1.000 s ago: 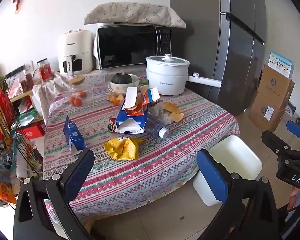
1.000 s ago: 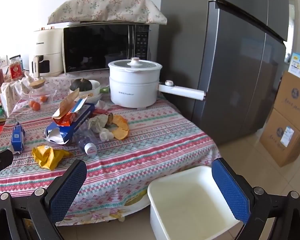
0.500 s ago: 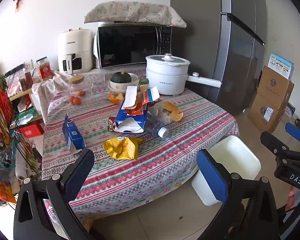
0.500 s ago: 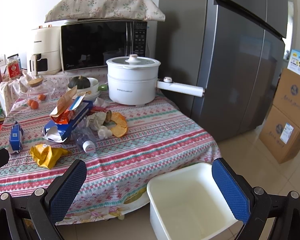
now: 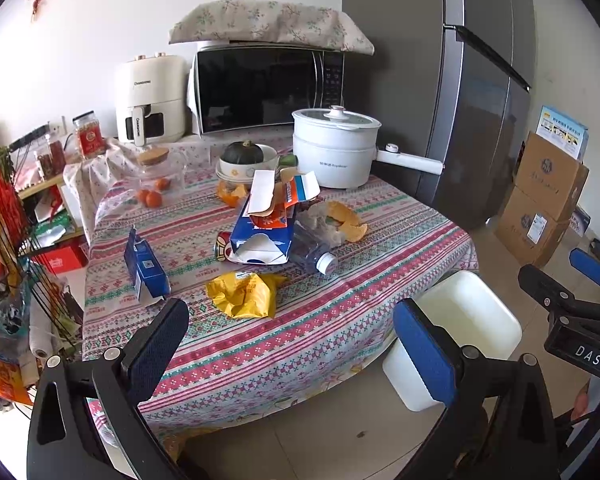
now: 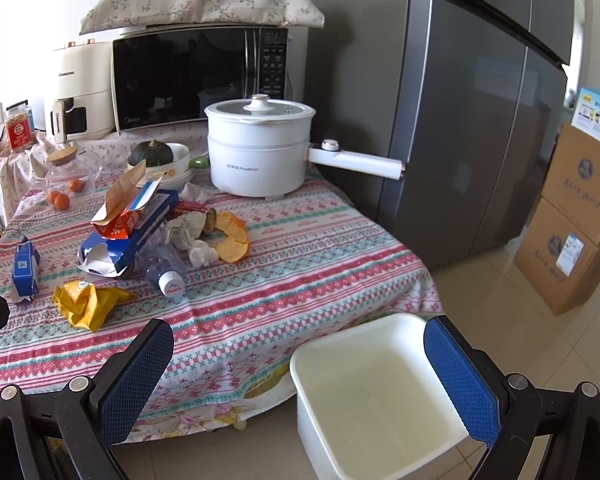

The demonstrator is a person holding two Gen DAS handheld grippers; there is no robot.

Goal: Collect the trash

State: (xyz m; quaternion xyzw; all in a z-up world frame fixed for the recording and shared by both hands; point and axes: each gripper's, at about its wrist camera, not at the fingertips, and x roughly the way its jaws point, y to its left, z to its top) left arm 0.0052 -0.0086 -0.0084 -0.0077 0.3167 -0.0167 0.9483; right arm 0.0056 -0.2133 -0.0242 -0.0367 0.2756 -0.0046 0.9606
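Trash (yellow wrapper [image 5: 242, 294], torn blue carton [image 5: 262, 232], bottle [image 5: 314, 254], peel [image 5: 346, 220]) sits mid-worktop [image 5: 340, 320]; white bin [image 6: 380, 396] parked on floor at its edge for short drops; left tongs [image 5: 292, 344] and right tongs [image 6: 300, 372] both spread, empty, short of the worktop.

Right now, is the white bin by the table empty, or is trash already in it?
Empty, as far as shown: the white bin stands on the floor beside the table, and the right wrist view shows only its bare pale bottom.
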